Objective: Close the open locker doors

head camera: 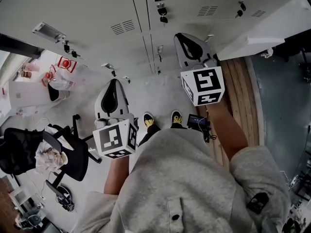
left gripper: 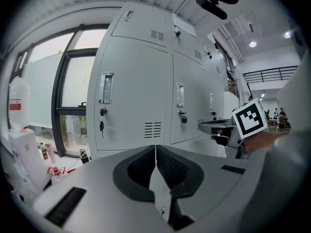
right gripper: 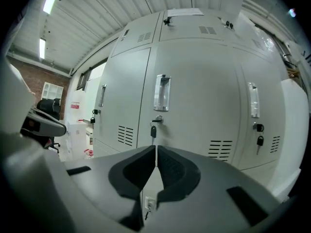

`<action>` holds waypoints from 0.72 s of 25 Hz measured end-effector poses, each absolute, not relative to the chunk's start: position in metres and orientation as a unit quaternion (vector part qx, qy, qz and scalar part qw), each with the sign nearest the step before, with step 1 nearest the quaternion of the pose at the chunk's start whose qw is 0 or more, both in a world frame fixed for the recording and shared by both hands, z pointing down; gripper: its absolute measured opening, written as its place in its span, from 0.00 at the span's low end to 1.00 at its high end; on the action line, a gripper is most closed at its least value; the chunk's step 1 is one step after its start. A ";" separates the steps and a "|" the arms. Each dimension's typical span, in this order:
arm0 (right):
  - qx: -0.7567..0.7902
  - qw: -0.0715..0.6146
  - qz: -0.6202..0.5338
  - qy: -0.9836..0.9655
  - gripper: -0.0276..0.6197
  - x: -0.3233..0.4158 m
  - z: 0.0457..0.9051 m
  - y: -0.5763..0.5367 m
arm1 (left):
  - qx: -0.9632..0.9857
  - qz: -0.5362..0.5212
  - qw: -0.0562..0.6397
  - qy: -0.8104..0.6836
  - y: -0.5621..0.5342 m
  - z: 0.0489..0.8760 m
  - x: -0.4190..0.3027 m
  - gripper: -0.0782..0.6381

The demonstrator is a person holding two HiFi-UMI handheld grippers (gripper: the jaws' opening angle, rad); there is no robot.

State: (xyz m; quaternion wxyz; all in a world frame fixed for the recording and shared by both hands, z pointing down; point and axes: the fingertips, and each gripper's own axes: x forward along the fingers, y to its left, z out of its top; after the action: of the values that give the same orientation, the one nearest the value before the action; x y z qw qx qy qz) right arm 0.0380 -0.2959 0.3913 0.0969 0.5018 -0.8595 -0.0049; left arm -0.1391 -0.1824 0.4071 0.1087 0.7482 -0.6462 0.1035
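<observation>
A bank of grey lockers (head camera: 97, 13) stands in front of me, its doors fitted with handles, vents and hanging keys. In the head view a pale panel (head camera: 265, 30) juts out from the bank at the upper right, like an open door seen from above. My left gripper (head camera: 113, 81) is shut and empty, pointing at a closed door (left gripper: 131, 96) some way off. My right gripper (head camera: 182, 35) is further forward, also shut with nothing between its tips. It faces a closed door (right gripper: 194, 106) with a key in its lock. In both gripper views the tips meet, left gripper (left gripper: 155, 147) and right gripper (right gripper: 156, 148).
A black office chair (head camera: 58, 154) with a cloth on it stands at the left. Beyond it are a white cabinet (head camera: 26, 93) and red items (head camera: 65, 63). A wooden strip (head camera: 243, 91) runs along the floor at the right. A small black device (head camera: 198, 122) lies by my feet.
</observation>
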 end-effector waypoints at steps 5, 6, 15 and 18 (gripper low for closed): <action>0.512 0.080 0.005 -0.855 0.10 0.087 0.374 -0.244 | 0.767 0.101 0.094 -0.626 -0.167 0.396 -0.096 0.12; 0.516 0.075 0.006 -0.853 0.10 0.097 0.368 -0.232 | 0.771 0.101 0.091 -0.623 -0.164 0.393 -0.088 0.12; 0.541 0.072 0.003 -0.838 0.10 0.169 0.356 -0.159 | 0.795 0.094 0.073 -0.595 -0.135 0.381 -0.007 0.12; 0.544 0.068 0.011 -0.836 0.10 0.186 0.359 -0.146 | 0.797 0.091 0.064 -0.594 -0.126 0.377 0.012 0.12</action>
State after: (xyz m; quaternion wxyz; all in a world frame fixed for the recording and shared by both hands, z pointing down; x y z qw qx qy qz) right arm 0.1863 -0.1461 0.3593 0.0684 0.5445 -0.8359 0.0112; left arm 0.0121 -0.1258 0.3770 0.0638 0.7966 -0.5942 0.0909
